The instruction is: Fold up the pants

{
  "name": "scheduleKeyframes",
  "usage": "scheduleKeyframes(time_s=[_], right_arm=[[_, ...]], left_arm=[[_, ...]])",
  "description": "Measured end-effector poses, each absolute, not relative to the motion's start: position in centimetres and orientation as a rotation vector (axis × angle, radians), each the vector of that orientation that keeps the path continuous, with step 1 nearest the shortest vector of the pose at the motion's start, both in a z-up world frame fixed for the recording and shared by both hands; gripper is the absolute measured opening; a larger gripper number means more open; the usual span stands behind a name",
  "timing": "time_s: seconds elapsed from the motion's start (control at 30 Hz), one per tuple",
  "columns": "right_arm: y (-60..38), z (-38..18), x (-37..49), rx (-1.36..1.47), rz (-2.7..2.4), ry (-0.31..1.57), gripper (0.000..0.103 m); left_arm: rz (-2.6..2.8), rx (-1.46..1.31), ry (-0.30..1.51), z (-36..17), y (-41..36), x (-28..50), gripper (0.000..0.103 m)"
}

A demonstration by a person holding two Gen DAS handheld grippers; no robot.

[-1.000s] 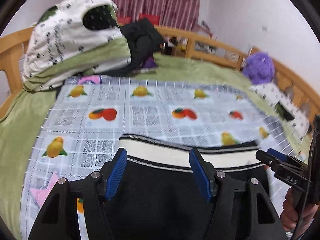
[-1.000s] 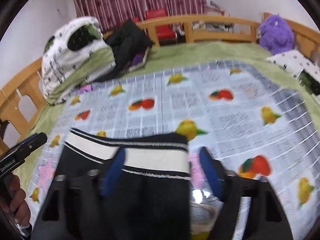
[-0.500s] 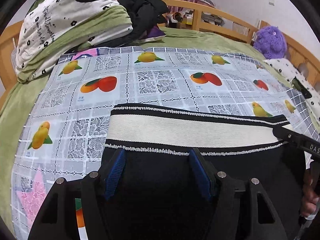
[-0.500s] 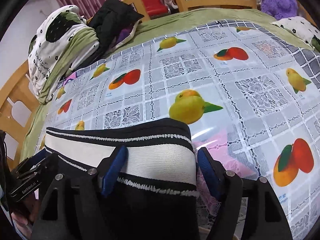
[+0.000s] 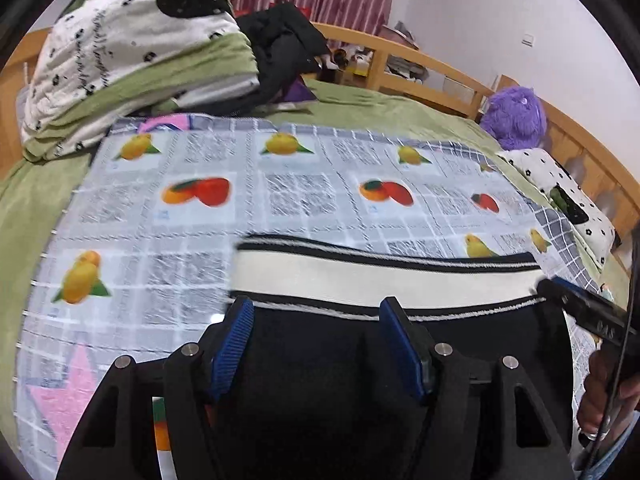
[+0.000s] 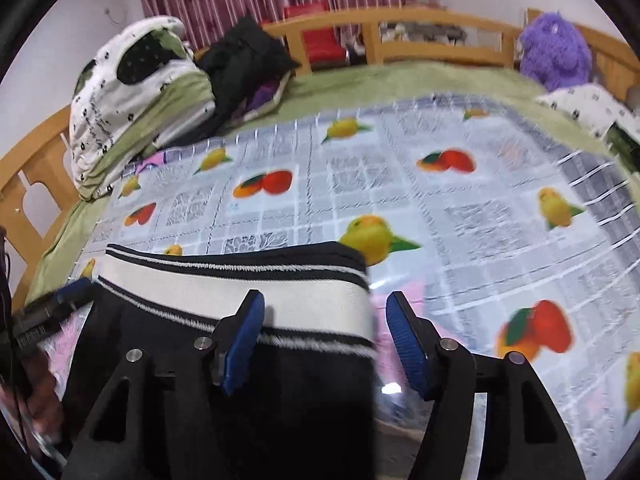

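Both of your grippers stood with fingers spread wide over the black pants, which lay on the fruit-print cloth covering the bed, their cream waistband stretched across just ahead of the blue pads. Your left gripper straddled the dark fabric below the band without pinching it. Your right gripper sat at the waistband's right end, one finger over the pants and the other over bare cloth.

The pants run off the bottom edge in both views, legs unseen (only the waistband end shows). Motion blur smears the fruit-print cloth and waistband edges.
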State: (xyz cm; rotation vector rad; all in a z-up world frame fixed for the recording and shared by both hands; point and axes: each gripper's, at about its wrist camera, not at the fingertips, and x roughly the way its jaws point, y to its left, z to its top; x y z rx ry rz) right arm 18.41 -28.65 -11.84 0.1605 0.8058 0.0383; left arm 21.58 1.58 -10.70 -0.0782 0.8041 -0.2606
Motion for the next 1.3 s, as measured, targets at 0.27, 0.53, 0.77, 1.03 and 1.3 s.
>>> scheduleKeyframes(time_s=[0.27,0.53,0.77,1.03,1.3], right_arm=[[-32.3,-14.8,19.1,0.41,0.096,0.948,0.065],[-30.9,-14.8,21.3,0.412,0.161,0.921,0.05],[-30.5,-14.6,25.8,0.377,0.179,0.9,0.048],[-29.3,-12.8,25.8,0.238,0.05,0.801,0.059],[-26.2,-13.4,21.5,0.058,0.074,0.859,0.062]], left_arm=[[-0.243,-0.075,0.981,-13.5,4.3,22.9,0.064],[-0.323,-0.218,1.018,-15.4,6.0,24.2,0.044],[-0.255,-0.262,0.948,-14.8,5.8,26.0,0.035],[-0.242,-0.125,0.856,-11.7,3.8,23.2,0.044],[-0.291,0.055,0.968,-13.6,0.5,19.5,0.044]])
